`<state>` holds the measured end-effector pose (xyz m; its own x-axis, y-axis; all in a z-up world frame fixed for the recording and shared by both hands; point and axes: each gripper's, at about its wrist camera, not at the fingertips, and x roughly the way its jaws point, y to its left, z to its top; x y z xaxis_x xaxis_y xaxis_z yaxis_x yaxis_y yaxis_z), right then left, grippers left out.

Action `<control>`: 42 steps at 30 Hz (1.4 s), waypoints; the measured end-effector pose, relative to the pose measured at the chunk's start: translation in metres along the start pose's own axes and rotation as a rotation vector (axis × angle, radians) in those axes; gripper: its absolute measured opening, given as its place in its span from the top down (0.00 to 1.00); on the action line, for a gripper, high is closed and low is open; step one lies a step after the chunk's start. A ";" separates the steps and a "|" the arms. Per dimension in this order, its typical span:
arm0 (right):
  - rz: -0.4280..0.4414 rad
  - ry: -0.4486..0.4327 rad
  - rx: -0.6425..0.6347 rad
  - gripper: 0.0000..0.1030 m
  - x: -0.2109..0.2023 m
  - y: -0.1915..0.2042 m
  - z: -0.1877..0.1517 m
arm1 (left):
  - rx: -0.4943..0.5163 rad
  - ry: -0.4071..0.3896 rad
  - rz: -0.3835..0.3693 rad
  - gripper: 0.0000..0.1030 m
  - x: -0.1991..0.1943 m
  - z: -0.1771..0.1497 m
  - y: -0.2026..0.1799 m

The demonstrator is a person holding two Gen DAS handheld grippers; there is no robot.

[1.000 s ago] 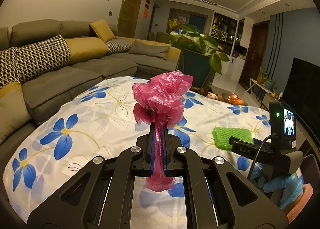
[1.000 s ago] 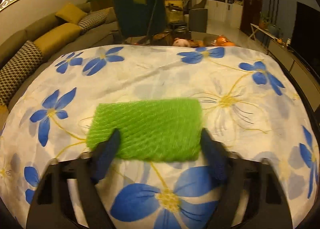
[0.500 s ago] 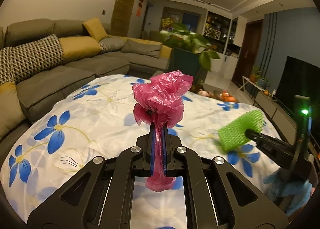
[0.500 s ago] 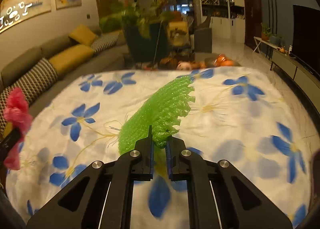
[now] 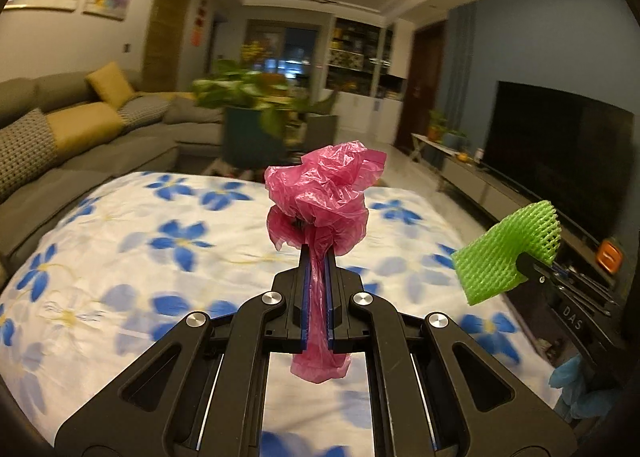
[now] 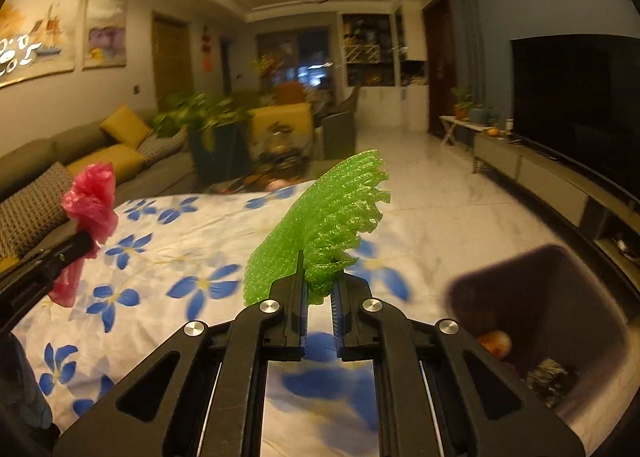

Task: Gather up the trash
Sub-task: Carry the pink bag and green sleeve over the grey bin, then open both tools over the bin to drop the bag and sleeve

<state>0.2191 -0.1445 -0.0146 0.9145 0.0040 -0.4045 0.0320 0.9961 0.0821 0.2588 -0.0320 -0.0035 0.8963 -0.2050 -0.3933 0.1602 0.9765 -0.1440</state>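
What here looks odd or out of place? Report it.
Nothing looks spilled or damaged. The left gripper pinches a crumpled pink plastic bag; the right gripper holds green foam netting, lopsided to one side. The trash bin already has scraps inside.

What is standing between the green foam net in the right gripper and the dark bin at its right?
Nothing visible. The green foam net is held above the floral cloth, and the dark bin stands open.
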 end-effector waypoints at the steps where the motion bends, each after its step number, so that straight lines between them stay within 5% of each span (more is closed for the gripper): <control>1: -0.019 -0.013 0.009 0.90 -0.009 -0.011 -0.002 | 0.017 0.003 -0.028 0.95 0.000 -0.001 -0.015; 15: -0.380 -0.142 0.114 0.89 -0.083 -0.125 -0.034 | 0.158 0.038 -0.371 0.95 0.016 -0.028 -0.177; 26: -0.399 -0.116 0.166 0.86 -0.069 -0.157 -0.045 | 0.217 0.102 -0.557 0.91 0.047 -0.047 -0.240; 29: -0.393 -0.113 0.167 0.84 -0.064 -0.155 -0.044 | 0.243 0.101 -0.585 0.79 0.049 -0.051 -0.245; 31: -0.390 -0.105 0.168 0.82 -0.060 -0.161 -0.044 | 0.222 0.104 -0.594 0.56 0.054 -0.051 -0.240; 34: -0.385 -0.097 0.175 0.72 -0.057 -0.162 -0.044 | 0.168 0.094 -0.598 0.37 0.057 -0.049 -0.228; 42: -0.391 -0.104 0.161 0.46 -0.061 -0.153 -0.044 | 0.080 0.044 -0.446 0.13 0.048 -0.038 -0.182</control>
<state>0.1403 -0.2936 -0.0423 0.8569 -0.3877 -0.3398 0.4387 0.8945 0.0857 0.2570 -0.2224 -0.0310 0.7142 -0.6078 -0.3472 0.5599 0.7937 -0.2378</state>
